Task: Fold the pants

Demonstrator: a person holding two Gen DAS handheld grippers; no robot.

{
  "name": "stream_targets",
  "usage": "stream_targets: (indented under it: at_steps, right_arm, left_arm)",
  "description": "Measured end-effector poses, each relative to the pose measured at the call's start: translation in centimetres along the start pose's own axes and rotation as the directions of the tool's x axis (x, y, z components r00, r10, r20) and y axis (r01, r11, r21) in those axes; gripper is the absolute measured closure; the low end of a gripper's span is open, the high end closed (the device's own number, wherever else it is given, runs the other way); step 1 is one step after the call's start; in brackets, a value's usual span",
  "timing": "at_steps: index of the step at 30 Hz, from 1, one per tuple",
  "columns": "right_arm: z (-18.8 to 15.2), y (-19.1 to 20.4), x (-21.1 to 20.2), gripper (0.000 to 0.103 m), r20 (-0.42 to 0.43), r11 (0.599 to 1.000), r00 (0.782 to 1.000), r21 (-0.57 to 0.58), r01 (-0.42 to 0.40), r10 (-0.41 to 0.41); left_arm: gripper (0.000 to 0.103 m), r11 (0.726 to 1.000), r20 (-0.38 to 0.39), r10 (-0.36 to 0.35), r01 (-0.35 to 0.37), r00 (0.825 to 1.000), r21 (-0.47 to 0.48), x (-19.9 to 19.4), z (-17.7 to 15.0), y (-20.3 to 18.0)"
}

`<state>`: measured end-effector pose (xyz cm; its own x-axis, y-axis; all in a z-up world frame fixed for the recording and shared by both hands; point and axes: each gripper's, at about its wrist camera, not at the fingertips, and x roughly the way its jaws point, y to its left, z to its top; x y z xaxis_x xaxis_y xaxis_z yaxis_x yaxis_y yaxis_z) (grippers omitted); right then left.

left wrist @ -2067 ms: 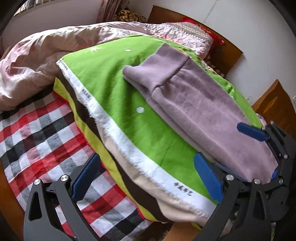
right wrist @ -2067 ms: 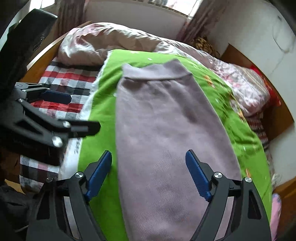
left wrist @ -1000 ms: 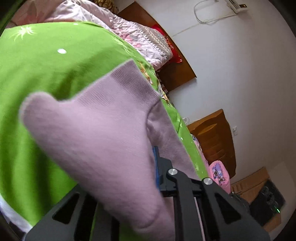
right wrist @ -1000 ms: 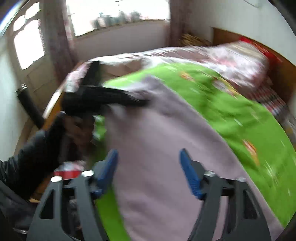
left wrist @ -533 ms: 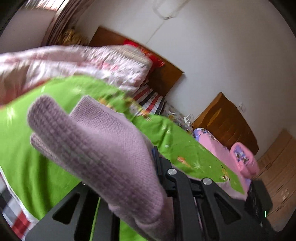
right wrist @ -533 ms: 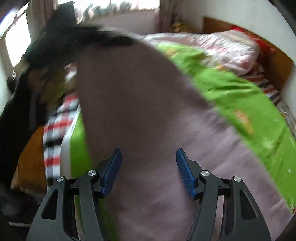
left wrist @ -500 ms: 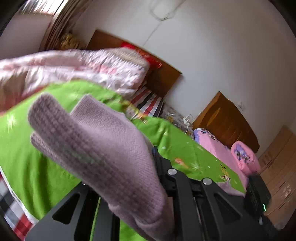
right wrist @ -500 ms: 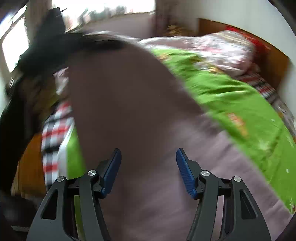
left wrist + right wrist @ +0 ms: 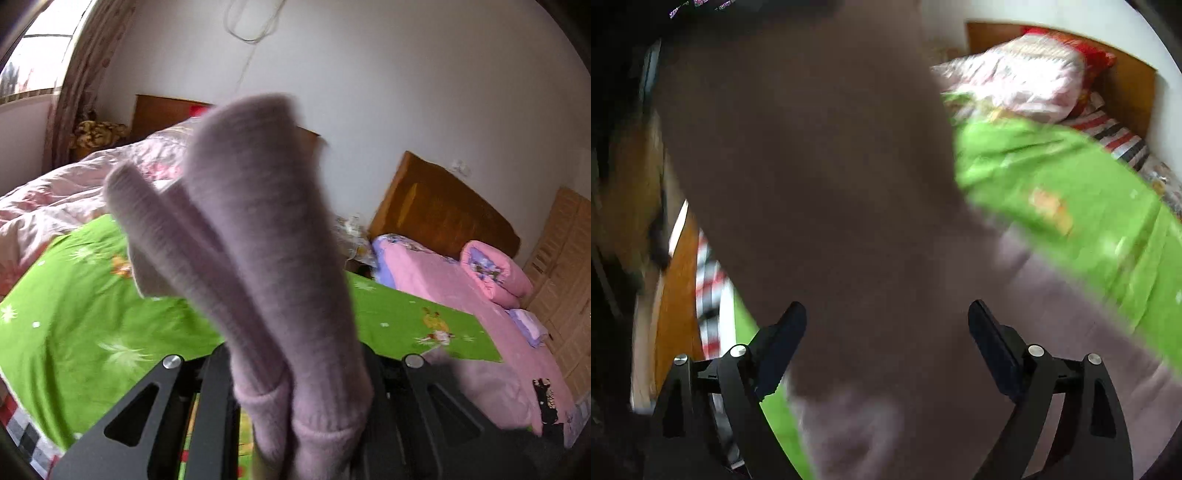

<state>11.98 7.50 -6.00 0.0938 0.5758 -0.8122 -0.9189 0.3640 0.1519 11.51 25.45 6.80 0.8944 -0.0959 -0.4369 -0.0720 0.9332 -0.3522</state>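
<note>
Mauve knit pants (image 9: 266,236) stood clamped in left gripper (image 9: 299,398), lifted above green sheet (image 9: 74,325). Right gripper (image 9: 886,350) hung spread wide, fabric draped between its fingers (image 9: 783,343), ungripped.

Ahead of me a white wall (image 9: 369,74) fills the upper frame, a thin cord (image 9: 245,26) looping down it at top centre. At upper left a bright window (image 9: 26,70) sits beside a patterned curtain (image 9: 85,74). A wooden headboard (image 9: 439,206) stands at right above a pink bed (image 9: 461,291), with pale wooden cabinets (image 9: 561,236) at far right. A green bedspread (image 9: 74,314) covers lower left.
</note>
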Motion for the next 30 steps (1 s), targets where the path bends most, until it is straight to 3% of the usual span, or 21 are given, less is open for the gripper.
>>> stream_targets:
  at_steps: [2,5,7,9,11,12,13,14,15,16,17,18,19,20,21,22,24,25,26,28,30]
  right_arm:
    - [-1.5,1.4,-0.3,0.018,0.009,0.993,0.995,-0.062,0.099,-0.099]
    - [-4.2,-1.3,-6.6,0.018,0.152,0.99,0.987,0.135,0.031,-0.052]
    - [-7.7,-4.7,-12.2,0.017,0.247,0.951,0.962,0.307,0.035,-0.115]
    - [-12.4,-8.1,-17.8,0.015,0.278,0.872,0.918,0.472,0.125,-0.282]
    - [-17.2,-10.8,-22.5,0.015,0.267,0.758,0.865,0.628,0.179,-0.425]
    - [-18.9,-11.5,-23.9,0.015,0.274,0.722,0.848,0.671,0.169,-0.454]
    - [-20.9,-12.1,-25.3,0.015,0.287,0.684,0.831,0.715,0.145,-0.476]
    - [-22.7,-12.7,-26.3,0.015,0.289,0.642,0.815,0.756,0.128,-0.503]
    - [-24.4,-13.1,-26.9,0.015,0.271,0.594,0.803,0.795,0.124,-0.53]
    - [-25.3,-13.1,-27.0,0.015,0.255,0.564,0.8,0.816,0.123,-0.543]
    - [-26.1,-13.3,-27.0,0.015,0.239,0.537,0.801,0.835,0.119,-0.549]
    - [-26.7,-13.3,-26.8,0.015,0.233,0.52,0.803,0.847,0.11,-0.549]
    - [-26.9,-13.2,-26.4,0.015,0.236,0.518,0.806,0.849,0.101,-0.543]
    - [-27.0,-13.3,-26.1,0.015,0.239,0.522,0.811,0.848,0.093,-0.534]
    - [-26.9,-13.2,-25.7,0.015,0.243,0.528,0.821,0.845,0.082,-0.516]
    - [-26.8,-13.0,-25.1,0.015,0.248,0.539,0.838,0.84,0.065,-0.486]
    - [-26.1,-12.4,-23.6,0.015,0.265,0.57,0.872,0.821,0.018,-0.411]
    - [-25.4,-12.2,-22.5,0.015,0.278,0.59,0.891,0.807,-0.014,-0.36]
    - [-24.8,-12.0,-21.5,0.015,0.279,0.603,0.906,0.797,-0.034,-0.317]
    - [-24.2,-11.7,-20.0,0.019,0.257,0.608,0.932,0.792,-0.052,-0.256]
    - [-23.3,-11.5,-18.3,0.026,0.22,0.604,0.95,0.796,-0.043,-0.222]
  left_arm:
    - [0.091,1.0,-0.011,-0.025,0.025,1.0,0.008,0.9,0.1,-1.8]
    - [0.091,0.995,-0.041,-0.061,0.064,0.997,0.075,2.3,-0.4,-7.0]
    - [0.087,0.987,-0.066,-0.086,0.094,0.994,0.13,3.1,-1.5,-10.5]
    - [0.085,0.971,-0.103,-0.102,0.121,0.989,0.205,4.6,-3.3,-14.7]
    - [0.081,0.939,-0.173,-0.116,0.165,0.978,0.303,7.3,-6.9,-20.1]
    - [0.074,0.927,-0.2,-0.12,0.182,0.972,0.328,8.2,-8.4,-21.4]
    - [0.061,0.902,-0.255,-0.119,0.212,0.96,0.376,10.2,-11.4,-24.0]
    - [0.051,0.879,-0.323,-0.13,0.26,0.937,0.399,11.8,-13.9,-25.4]
    - [0.035,0.853,-0.412,-0.134,0.317,0.901,0.415,13.4,-16.3,-26.5]
    - [0.031,0.829,-0.493,-0.11,0.354,0.863,0.434,14.6,-18.8,-27.5]
    - [0.029,0.805,-0.496,-0.052,0.33,0.867,0.492,14.8,-20.3,-28.1]
    - [0.028,0.771,-0.46,-0.044,0.323,0.887,0.549,13.9,-20.6,-28.6]
    - [0.023,0.741,-0.45,-0.115,0.378,0.886,0.555,12.3,-20.1,-28.8]
    - [0.02,0.733,-0.441,-0.178,0.418,0.88,0.537,10.7,-19.1,-28.4]
    - [0.012,0.739,-0.409,-0.21,0.418,0.888,0.529,9.2,-18.1,-27.8]
    - [0.006,0.761,-0.346,-0.233,0.391,0.909,0.517,7.1,-16.4,-26.3]
    - [0.002,0.802,-0.286,-0.255,0.367,0.924,0.471,4.9,-14.4,-23.4]
    - [0.002,0.842,-0.257,-0.259,0.348,0.931,0.413,3.8,-13.3,-21.0]
    - [0.002,0.88,-0.242,-0.237,0.313,0.941,0.357,3.4,-12.6,-18.8]
    - [0.002,0.929,-0.238,-0.154,0.222,0.959,0.295,3.2,-12.5,-15.4]
    - [0.002,0.956,-0.268,-0.075,0.146,0.961,0.255,3.2,-13.4,-12.4]
